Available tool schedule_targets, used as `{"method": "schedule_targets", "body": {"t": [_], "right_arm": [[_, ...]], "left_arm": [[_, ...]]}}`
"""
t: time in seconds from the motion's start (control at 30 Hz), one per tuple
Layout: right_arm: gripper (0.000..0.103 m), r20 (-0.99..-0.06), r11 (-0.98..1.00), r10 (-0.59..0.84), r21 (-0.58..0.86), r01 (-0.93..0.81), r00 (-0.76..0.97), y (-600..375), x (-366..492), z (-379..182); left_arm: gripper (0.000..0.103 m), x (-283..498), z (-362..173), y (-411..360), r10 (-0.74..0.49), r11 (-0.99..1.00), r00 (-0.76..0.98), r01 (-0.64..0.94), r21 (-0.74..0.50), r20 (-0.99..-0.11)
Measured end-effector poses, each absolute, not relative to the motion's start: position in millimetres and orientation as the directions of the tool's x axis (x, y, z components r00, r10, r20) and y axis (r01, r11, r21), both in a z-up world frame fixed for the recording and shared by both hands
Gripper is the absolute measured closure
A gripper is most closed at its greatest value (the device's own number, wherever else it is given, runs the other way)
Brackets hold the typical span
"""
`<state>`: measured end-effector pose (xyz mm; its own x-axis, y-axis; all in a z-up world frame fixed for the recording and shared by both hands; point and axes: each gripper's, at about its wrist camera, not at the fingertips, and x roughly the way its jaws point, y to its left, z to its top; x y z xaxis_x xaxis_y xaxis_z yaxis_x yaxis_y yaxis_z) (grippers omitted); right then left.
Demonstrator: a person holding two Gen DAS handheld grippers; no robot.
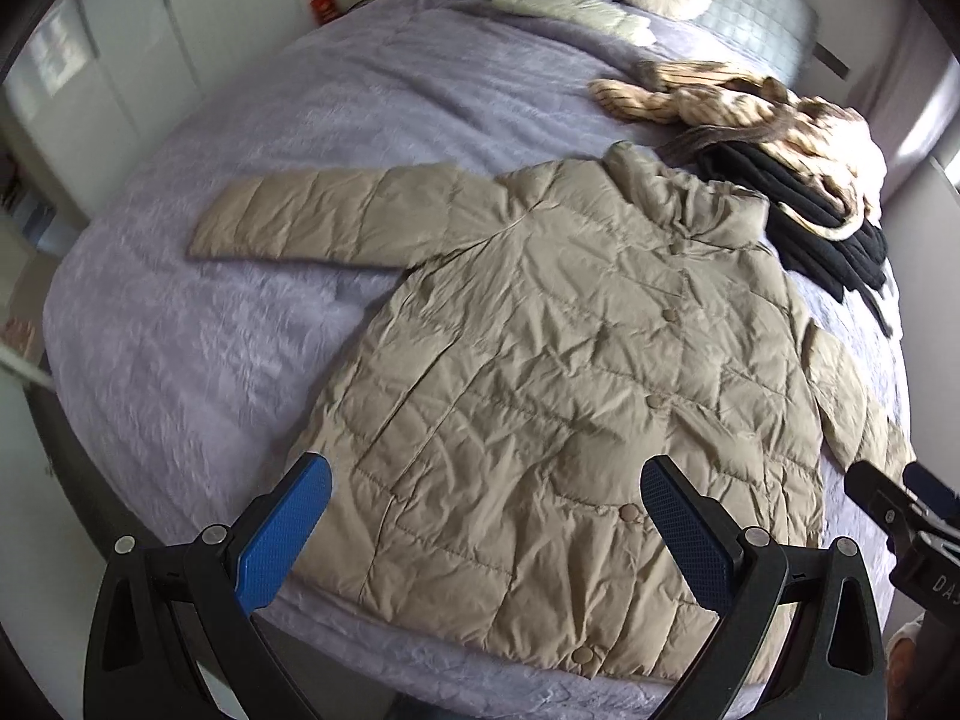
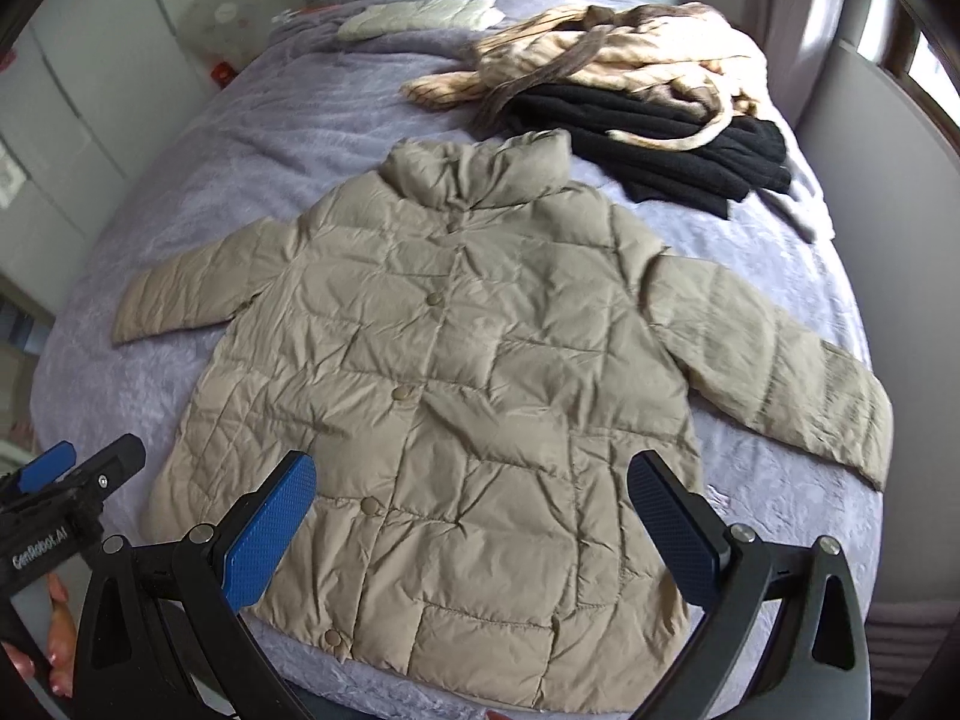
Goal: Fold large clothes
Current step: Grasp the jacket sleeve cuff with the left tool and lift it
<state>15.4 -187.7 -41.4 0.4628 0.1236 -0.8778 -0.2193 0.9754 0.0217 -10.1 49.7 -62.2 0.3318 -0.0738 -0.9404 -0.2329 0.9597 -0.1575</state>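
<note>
left wrist view shows my left gripper (image 1: 486, 531) spread wide and empty over the hem of the beige puffer jacket (image 1: 558, 372), which lies flat, buttoned, sleeves out on the lilac bedspread (image 1: 252, 240). my right gripper (image 2: 471, 531) is equally agape. i judge it light, puffy, slippery; i'd pinch a sleeve cuff.

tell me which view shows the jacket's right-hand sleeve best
The right wrist view: the sleeve lies whole, shoulder to cuff, spread on the bedspread. In the left wrist view that sleeve is squeezed against the frame edge, its cuff partly hidden behind the right gripper.
</note>
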Motion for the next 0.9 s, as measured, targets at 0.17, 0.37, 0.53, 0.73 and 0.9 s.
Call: {"method": "schedule_targets", "body": {"t": [0.17,0.37,0.53,0.73,0.9], "right_arm": [[0.0,-0.87,0.948,0.254,0.139,-0.286,0.422,-162,29,-58],[0.0,-0.923,0.966,0.211,0.146,-0.215,0.323,-110,53,-97],[0.0,-0.939,0.969,0.214,0.169,-0.179,0.268,-64,68,-138],[0.0,-0.947,0.969,0.218,0.181,-0.171,0.237,-34,82,-171],[0.0,-0.938,0.967,0.233,0.194,-0.166,0.256,-21,101,-180]], "left_arm": [[0.0,-4,-86,115,-0.033,0.93,0.294,-0.342,-0.137,-0.955],[0.0,53,-138,206,-0.057,0.905,0.332,-0.381,-0.189,-0.941],[0.0,117,-212,282,-0.123,0.865,0.37,-0.415,-0.282,-0.921],[0.0,161,-285,346,-0.259,0.748,0.387,-0.499,-0.437,-0.885],[0.0,188,-283,365,-0.246,0.714,0.467,-0.505,-0.485,-0.849]]}}
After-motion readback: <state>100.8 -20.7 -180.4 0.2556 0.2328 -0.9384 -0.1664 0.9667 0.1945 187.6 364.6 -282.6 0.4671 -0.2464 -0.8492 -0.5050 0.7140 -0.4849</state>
